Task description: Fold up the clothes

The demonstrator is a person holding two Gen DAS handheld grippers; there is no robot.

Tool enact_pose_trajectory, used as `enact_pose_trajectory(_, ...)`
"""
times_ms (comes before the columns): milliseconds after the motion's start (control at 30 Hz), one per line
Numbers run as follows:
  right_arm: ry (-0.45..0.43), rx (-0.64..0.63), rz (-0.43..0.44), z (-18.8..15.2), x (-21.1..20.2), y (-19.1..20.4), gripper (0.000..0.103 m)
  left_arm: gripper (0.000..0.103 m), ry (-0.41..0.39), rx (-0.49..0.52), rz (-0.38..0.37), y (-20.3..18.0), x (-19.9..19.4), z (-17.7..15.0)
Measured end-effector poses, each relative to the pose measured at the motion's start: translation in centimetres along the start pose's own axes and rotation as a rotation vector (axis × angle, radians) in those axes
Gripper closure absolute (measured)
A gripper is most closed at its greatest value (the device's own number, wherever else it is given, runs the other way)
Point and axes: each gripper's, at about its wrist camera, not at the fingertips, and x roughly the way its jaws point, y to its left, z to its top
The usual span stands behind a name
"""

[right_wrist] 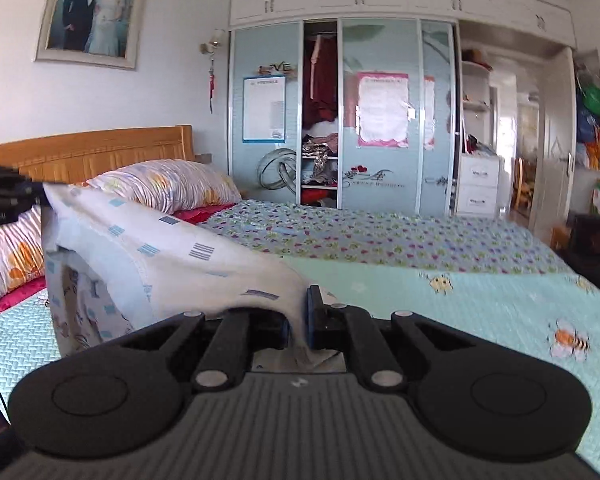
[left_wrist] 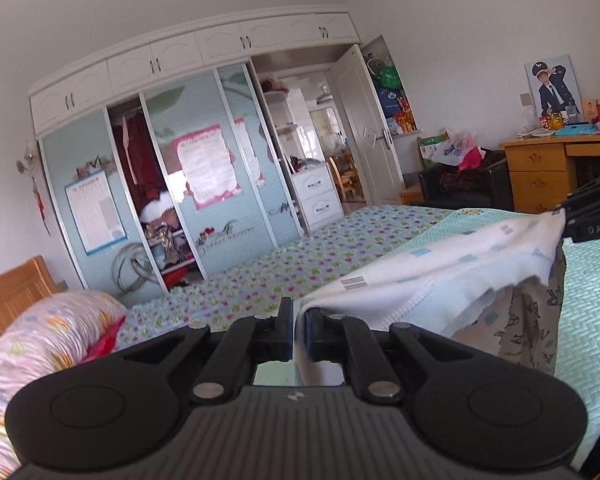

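Your left claw (left_wrist: 299, 330) is clamped on one edge of the white garment (left_wrist: 440, 268); its two blue pads (left_wrist: 287, 332) press the cloth between them. From there the garment stretches up and to the right, held above the bed (left_wrist: 300, 256), to the right claw (left_wrist: 584, 216), which is cut off by the frame edge in the left wrist view. Only part of its black body shows there, so its grip cannot be judged from that view.

In the right wrist view, the left claw (right_wrist: 4, 196) appears at the far left, cut off and dark, with a corner of the garment at its tip. The garment (right_wrist: 172, 256) carries small blue striped patches and sags between the two claws. Its lower layer hangs in shadow, and the print on that layer is hard to make out. Your right claw (right_wrist: 299, 330) is closed on the near edge of the cloth, which bunches between the pads and hides the left pad almost entirely.

Beneath the garment lies a pale green quilt (right_wrist: 480, 312) with bee motifs, spread over a heart-print sheet (right_wrist: 380, 236). A striped pillow (right_wrist: 168, 184) rests against the wooden headboard (right_wrist: 88, 152). Behind the bed, the wardrobe (right_wrist: 340, 112) stands with one section open; its contents are too cluttered to identify.
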Motion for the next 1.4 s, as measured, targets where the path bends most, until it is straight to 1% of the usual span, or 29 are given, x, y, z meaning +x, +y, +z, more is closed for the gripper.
enact_pose_trajectory(33,0.014,0.008,-0.011,-0.4,0.1,0.0,0.095,0.096,0.001,-0.009,-0.011,-0.3,0.0,-0.2)
enact_pose_trajectory(133,0.008,-0.012,-0.001,0.0,0.0,0.3,0.095,0.096,0.009,-0.002,-0.021,-0.9,0.6,-0.4)
enact_pose_trajectory(233,0.009,-0.015,-0.006,0.7,0.7,0.2,0.095,0.096,0.019,-0.013,-0.015,-0.4,2.3,-0.1)
enact_pose_trajectory(267,0.010,-0.005,-0.011,1.0,0.8,-0.5,0.095,0.096,0.020,-0.023,-0.011,0.0,3.1,0.1)
enact_pose_trajectory(333,0.031,0.017,-0.013,1.8,3.2,-1.4,0.095,0.096,0.023,-0.041,0.000,1.0,5.1,0.7)
enact_pose_trajectory(400,0.054,0.038,-0.015,2.6,5.8,-2.5,0.095,0.096,0.035,-0.042,0.024,1.7,7.6,1.0)
enact_pose_trajectory(467,0.089,0.060,-0.023,2.7,9.8,-4.2,0.095,0.096,0.066,-0.058,0.043,2.6,11.3,1.3)
enact_pose_trajectory(500,0.105,0.072,-0.028,2.6,11.7,-5.0,0.095,0.096,0.087,-0.067,0.054,2.9,13.7,1.3)
enact_pose_trajectory(567,0.139,0.090,-0.041,2.8,16.2,-6.5,0.094,0.095,0.167,-0.092,0.106,4.0,19.8,1.2)
enact_pose_trajectory(600,0.164,0.108,-0.046,2.9,19.3,-7.5,0.092,0.090,0.212,-0.107,0.136,4.6,23.0,1.1)
enact_pose_trajectory(633,0.189,0.126,-0.051,3.0,22.5,-8.4,0.088,0.084,0.273,-0.111,0.181,5.0,26.2,0.7)
enact_pose_trajectory(667,0.220,0.148,-0.058,2.9,25.4,-9.3,0.073,0.065,0.348,-0.107,0.241,5.4,29.2,-0.1)
enact_pose_trajectory(700,0.266,0.188,-0.073,1.9,27.4,-10.2,0.057,0.064,0.408,-0.115,0.284,5.7,31.4,-1.2)
enact_pose_trajectory(733,0.294,0.253,-0.096,0.4,28.3,-11.2,0.055,0.064,0.457,-0.132,0.315,6.1,33.1,-2.5)
enact_pose_trajectory(767,0.323,0.318,-0.120,-1.0,29.3,-12.3,0.055,0.064,0.478,-0.162,0.318,6.4,34.1,-3.9)
enact_pose_trajectory(833,0.374,0.436,-0.161,-4.1,30.6,-14.1,0.055,0.063,0.470,-0.232,0.288,6.8,33.5,-6.9)
enact_pose_trajectory(967,0.376,0.496,-0.144,-12.2,25.5,-13.9,0.055,0.063,0.445,-0.336,0.196,4.7,28.0,-12.0)
enact_pose_trajectory(1000,0.381,0.498,-0.136,-13.9,23.7,-13.4,0.055,0.063,0.450,-0.361,0.154,3.5,26.0,-13.2)
enact_pose_trajectory(1067,0.382,0.496,-0.138,-16.3,20.3,-12.2,0.054,0.061,0.454,-0.389,0.084,0.9,22.2,-15.1)
enact_pose_trajectory(1167,0.365,0.494,-0.161,-19.0,15.1,-10.1,0.051,0.059,0.467,-0.396,0.014,-3.1,17.6,-16.9)
enact_pose_trajectory(1200,0.355,0.504,-0.175,-19.5,13.9,-9.6,0.047,0.058,0.477,-0.406,-0.008,-4.2,16.6,-17.5)
enact_pose_trajectory(1267,0.342,0.571,-0.198,-20.8,11.4,-8.7,0.042,0.057,0.506,-0.442,-0.051,-6.0,15.1,-18.7)
enact_pose_trajectory(1333,0.331,0.651,-0.190,-21.7,9.8,-8.3,0.041,0.057,0.537,-0.509,-0.068,-6.9,14.4,-19.9)
enact_pose_trajectory(1400,0.345,0.689,-0.172,-22.2,9.6,-8.1,0.040,0.057,0.550,-0.586,-0.081,-7.0,14.2,-20.7)
